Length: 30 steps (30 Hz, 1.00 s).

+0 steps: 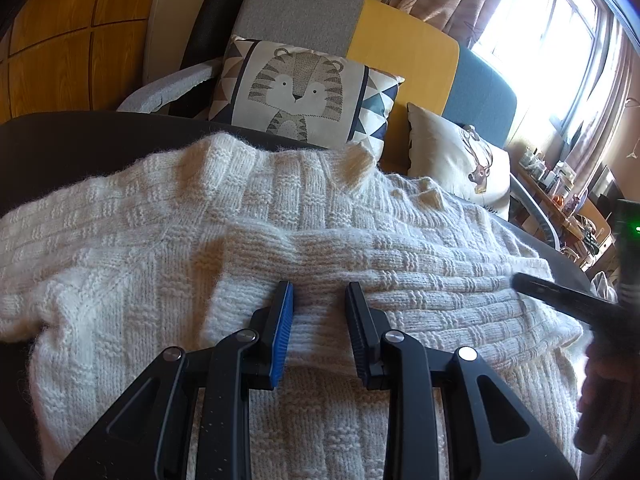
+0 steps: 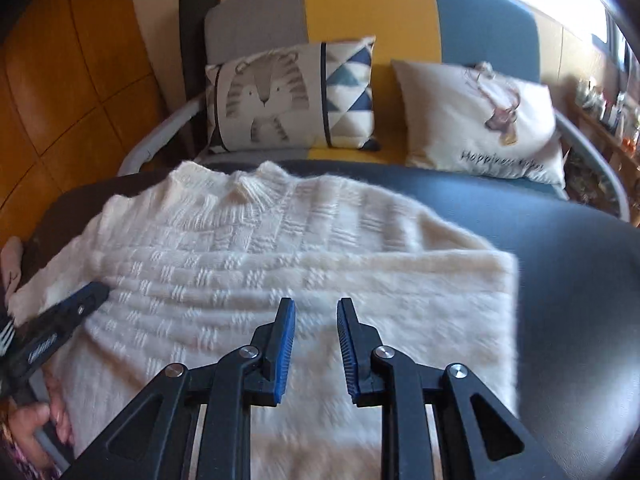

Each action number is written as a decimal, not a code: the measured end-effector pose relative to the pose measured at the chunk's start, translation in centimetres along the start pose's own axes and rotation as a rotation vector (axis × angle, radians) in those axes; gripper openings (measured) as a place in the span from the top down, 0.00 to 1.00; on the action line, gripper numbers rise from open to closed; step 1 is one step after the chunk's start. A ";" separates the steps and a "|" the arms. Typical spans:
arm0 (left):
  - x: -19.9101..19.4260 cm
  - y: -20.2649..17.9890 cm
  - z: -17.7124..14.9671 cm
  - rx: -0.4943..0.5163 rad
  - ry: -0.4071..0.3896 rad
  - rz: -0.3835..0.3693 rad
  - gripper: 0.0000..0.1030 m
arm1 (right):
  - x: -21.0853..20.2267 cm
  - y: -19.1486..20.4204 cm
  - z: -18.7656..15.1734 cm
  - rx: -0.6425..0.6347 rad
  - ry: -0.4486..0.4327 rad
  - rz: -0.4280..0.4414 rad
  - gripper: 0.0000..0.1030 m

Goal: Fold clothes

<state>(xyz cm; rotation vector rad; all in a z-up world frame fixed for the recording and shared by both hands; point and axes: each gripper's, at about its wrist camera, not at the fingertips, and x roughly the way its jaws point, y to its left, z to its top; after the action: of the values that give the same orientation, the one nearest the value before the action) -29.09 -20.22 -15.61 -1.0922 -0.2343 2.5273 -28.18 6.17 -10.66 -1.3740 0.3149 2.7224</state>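
A cream knitted sweater (image 1: 200, 220) (image 2: 280, 240) lies flat on a dark round table (image 2: 560, 260), collar towards the sofa. One sleeve is folded across its body. My left gripper (image 1: 319, 292) points down onto that folded layer, and a thick bunch of knit sits pinched between its pads. In the right wrist view the left gripper (image 2: 94, 292) rests at the sweater's left edge. My right gripper (image 2: 316, 304) hovers over the sweater's lower middle, open, with a gap between its pads and nothing in them. It shows blurred at the right of the left wrist view (image 1: 524, 282).
Behind the table stands a grey, yellow and blue sofa (image 2: 360, 8) with a tiger pillow (image 2: 272, 100) and a deer pillow (image 2: 480, 120). A cluttered shelf (image 1: 560, 192) runs under the window at right. A person's hand (image 2: 36, 420) holds the left gripper.
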 end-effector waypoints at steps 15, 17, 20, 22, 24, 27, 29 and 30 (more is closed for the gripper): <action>0.0 -0.1 -0.1 0.001 -0.002 0.000 0.71 | -4.0 -3.8 -7.6 0.355 -0.164 0.014 0.79; -0.1 -0.1 -0.1 -0.001 -0.001 -0.002 0.71 | -3.2 -3.3 -8.3 0.294 -0.118 -0.036 0.81; -0.1 -0.1 0.0 -0.004 0.002 -0.003 0.71 | -2.5 -3.2 -8.9 0.271 -0.118 -0.062 0.81; -0.1 0.0 0.0 -0.008 0.006 -0.008 0.71 | -2.3 -3.0 -8.9 0.261 -0.126 -0.078 0.81; -0.2 0.2 0.2 -0.017 0.017 -0.024 0.71 | -2.1 -2.4 -8.7 0.230 -0.126 -0.114 0.80; -0.8 1.1 0.7 -0.031 0.047 -0.048 0.71 | -1.9 -2.1 -8.8 0.215 -0.132 -0.131 0.80; -1.9 1.7 1.0 -0.031 0.047 -0.036 0.71 | -2.0 -2.3 -8.9 0.220 -0.137 -0.125 0.80; -2.7 2.3 1.2 -0.034 0.037 -0.033 0.71 | -2.0 -2.4 -9.0 0.223 -0.139 -0.122 0.80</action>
<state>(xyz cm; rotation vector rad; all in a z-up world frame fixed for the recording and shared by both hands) -28.91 -23.42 -13.66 -1.1371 -0.2836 2.4799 -19.51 6.62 -14.61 -1.1030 0.4901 2.5752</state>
